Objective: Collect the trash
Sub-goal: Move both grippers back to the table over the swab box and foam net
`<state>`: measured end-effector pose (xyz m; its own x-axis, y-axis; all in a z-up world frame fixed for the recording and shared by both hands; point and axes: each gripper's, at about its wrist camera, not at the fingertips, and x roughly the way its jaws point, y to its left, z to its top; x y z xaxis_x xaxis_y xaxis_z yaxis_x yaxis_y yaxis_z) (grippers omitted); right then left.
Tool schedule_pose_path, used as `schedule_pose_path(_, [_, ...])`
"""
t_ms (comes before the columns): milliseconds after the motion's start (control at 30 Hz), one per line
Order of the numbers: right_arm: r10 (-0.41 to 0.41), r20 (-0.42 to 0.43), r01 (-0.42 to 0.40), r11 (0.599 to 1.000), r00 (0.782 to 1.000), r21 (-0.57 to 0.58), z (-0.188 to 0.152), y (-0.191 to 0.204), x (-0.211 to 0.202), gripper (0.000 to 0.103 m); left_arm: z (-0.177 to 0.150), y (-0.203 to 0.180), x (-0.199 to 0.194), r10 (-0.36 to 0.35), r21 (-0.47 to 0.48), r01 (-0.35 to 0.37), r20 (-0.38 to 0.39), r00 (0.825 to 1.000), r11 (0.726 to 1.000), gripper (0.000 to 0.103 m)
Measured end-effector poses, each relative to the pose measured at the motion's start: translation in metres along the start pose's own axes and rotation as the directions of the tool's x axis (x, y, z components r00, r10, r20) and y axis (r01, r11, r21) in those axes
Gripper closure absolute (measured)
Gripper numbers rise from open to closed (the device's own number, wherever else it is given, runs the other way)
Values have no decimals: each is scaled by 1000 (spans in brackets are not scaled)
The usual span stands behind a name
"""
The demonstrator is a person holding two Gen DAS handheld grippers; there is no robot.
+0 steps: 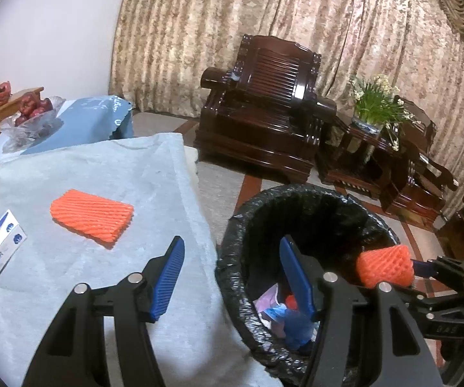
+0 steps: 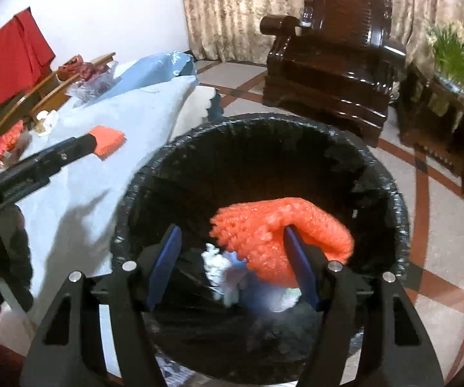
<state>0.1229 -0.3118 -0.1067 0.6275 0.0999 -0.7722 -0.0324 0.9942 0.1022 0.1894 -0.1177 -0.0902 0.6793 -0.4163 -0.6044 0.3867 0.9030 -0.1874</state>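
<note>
A black-lined trash bin (image 1: 299, 200) (image 2: 377, 174) stands beside the table and holds several scraps. My right gripper (image 2: 232, 251) is open over the bin. An orange foam net (image 2: 274, 232) (image 1: 385, 266) hangs on its right finger (image 2: 299, 258). My left gripper (image 1: 232, 271) is open and empty, straddling the table edge and the bin rim. A second orange foam net (image 1: 91, 217) (image 2: 109, 138) lies flat on the light blue cloth (image 1: 80, 167). A small white and blue box (image 1: 1, 245) lies at the table's left edge.
A clear bag of red fruit (image 1: 30, 113) and a blue sheet (image 1: 86, 119) lie at the table's far end. A dark wooden armchair (image 1: 264, 109), a side table with a potted plant (image 1: 377, 106) and curtains stand beyond on the tiled floor.
</note>
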Motion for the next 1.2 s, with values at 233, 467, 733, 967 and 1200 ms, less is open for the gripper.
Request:
schedule_pose_path(233, [9, 13, -8, 997, 1000, -75, 16, 28, 10, 39, 0, 26, -5, 57, -27, -57, 4, 998, 998, 42])
schedule_pose_path(467, [90, 22, -86, 987, 996, -135, 35, 61, 19, 39, -3, 62, -13, 121, -70, -120, 9, 993, 990, 42])
schedule_pose_path(733, [190, 66, -174, 966, 980, -193, 60, 114, 32, 39, -12, 114, -41, 223, -106, -219, 24, 975, 970, 42])
schedule_pose_path(967, [262, 52, -239, 934, 964, -267, 81, 168, 48, 38, -17, 160, -66, 299, -170, -290, 31, 954, 942, 42])
schedule_pose_path(1200, [298, 63, -268, 918, 952, -293, 101, 213, 83, 34, -18, 216, -75, 375, -181, -367, 15, 927, 913, 42])
